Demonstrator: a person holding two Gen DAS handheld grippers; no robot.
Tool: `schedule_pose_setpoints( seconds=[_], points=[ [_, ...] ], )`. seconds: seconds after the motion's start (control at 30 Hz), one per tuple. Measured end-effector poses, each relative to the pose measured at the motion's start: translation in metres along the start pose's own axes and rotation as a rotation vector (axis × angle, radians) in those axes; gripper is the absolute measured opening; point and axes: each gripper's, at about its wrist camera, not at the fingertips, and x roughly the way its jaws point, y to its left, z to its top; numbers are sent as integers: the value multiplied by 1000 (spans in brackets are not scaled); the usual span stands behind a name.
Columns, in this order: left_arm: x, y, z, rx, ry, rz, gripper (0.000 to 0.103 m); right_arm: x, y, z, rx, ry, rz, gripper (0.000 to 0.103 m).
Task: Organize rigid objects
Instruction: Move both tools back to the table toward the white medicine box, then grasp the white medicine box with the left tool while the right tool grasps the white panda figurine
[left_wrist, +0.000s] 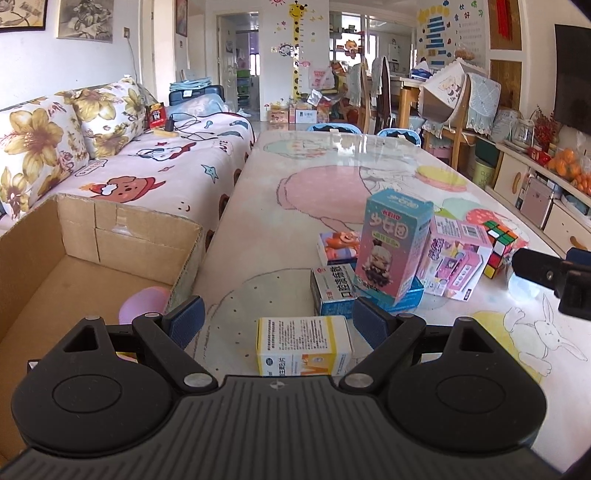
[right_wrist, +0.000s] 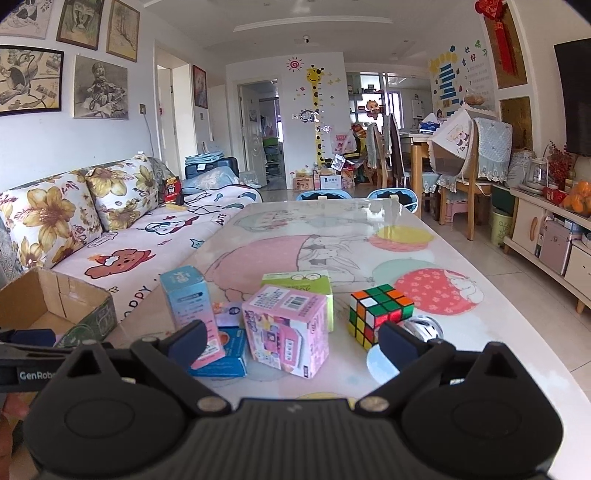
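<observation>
Now both grippers, left (left_wrist: 275, 321) and right (right_wrist: 291, 341), gape empty; the tall box (left_wrist: 393, 243) beside the cube (right_wrist: 380, 314) could topple if clipped.

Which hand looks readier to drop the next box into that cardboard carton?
Probably the left. The left gripper is open with the yellow-and-white box lying between its fingers, and the cardboard carton sits right beside it. The right gripper is open too, farther from the carton.

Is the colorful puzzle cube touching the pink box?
Apart. In the right wrist view, a strip of bare tabletop shows between the puzzle cube and the pink box.
</observation>
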Motion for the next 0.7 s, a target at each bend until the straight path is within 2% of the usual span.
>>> schedule_pose_setpoints(
  seconds=[0.27, 0.43, 0.7],
  points=[
    [7, -1, -5, 19, 50, -3, 103, 12, -31, -6, 5, 38, -37, 102],
    [12, -3, -9, 18, 73, 5, 103, 27, -50, -8, -35, 66, -54, 102],
    [11, -12, -9, 2, 64, -6, 103, 57, -77, -13, -13, 155, -42, 102]
  ],
)
